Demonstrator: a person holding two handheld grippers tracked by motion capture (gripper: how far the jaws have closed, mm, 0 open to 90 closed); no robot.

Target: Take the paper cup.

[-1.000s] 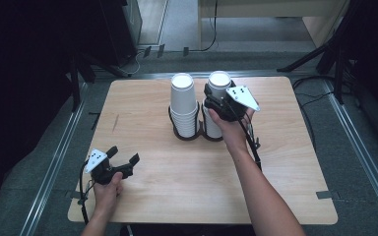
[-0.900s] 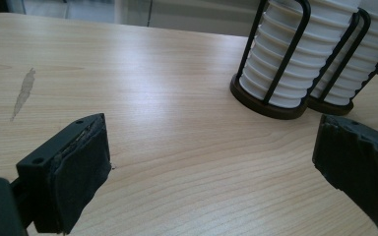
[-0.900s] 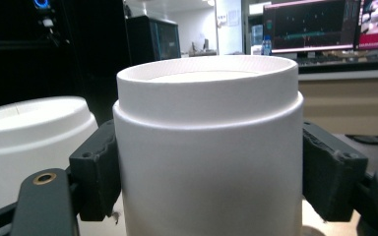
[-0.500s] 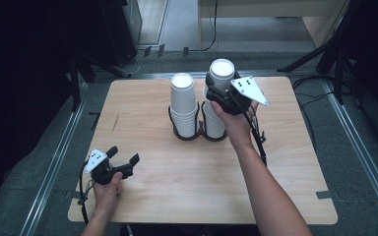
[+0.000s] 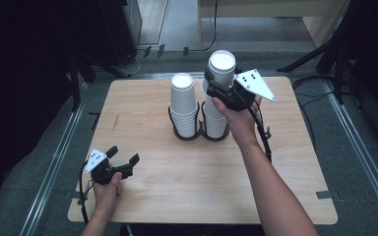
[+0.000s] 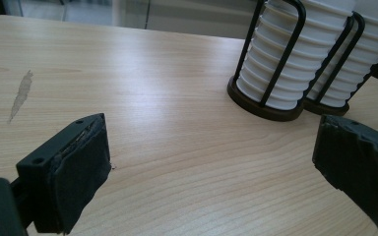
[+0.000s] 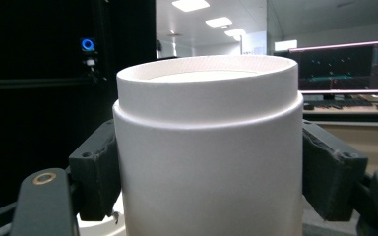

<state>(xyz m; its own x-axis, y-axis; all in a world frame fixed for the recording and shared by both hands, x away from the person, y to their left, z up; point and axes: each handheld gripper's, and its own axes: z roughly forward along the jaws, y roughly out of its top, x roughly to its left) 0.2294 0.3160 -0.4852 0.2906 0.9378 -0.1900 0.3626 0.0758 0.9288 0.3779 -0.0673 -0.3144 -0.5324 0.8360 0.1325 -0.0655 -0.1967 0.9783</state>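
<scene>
Above the right-hand cup stack (image 5: 215,115) | white paper cup (image 5: 222,66) clamped between right gripper (image 5: 220,88) jaws, upright | left gripper (image 5: 123,162) jaws wide, holding nothing, near table (image 5: 177,187) front-left corner

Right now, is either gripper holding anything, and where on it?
The right gripper holds the top white cup of the right stack, fingers clamped on opposite sides of its wall below the rim. The left gripper is open, holding nothing.

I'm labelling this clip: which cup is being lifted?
On the light wooden table stands a black wire double holder with two stacks of white paper cups. The lifted cup tops the right stack, clamped by the right gripper, higher than the left stack.
</scene>
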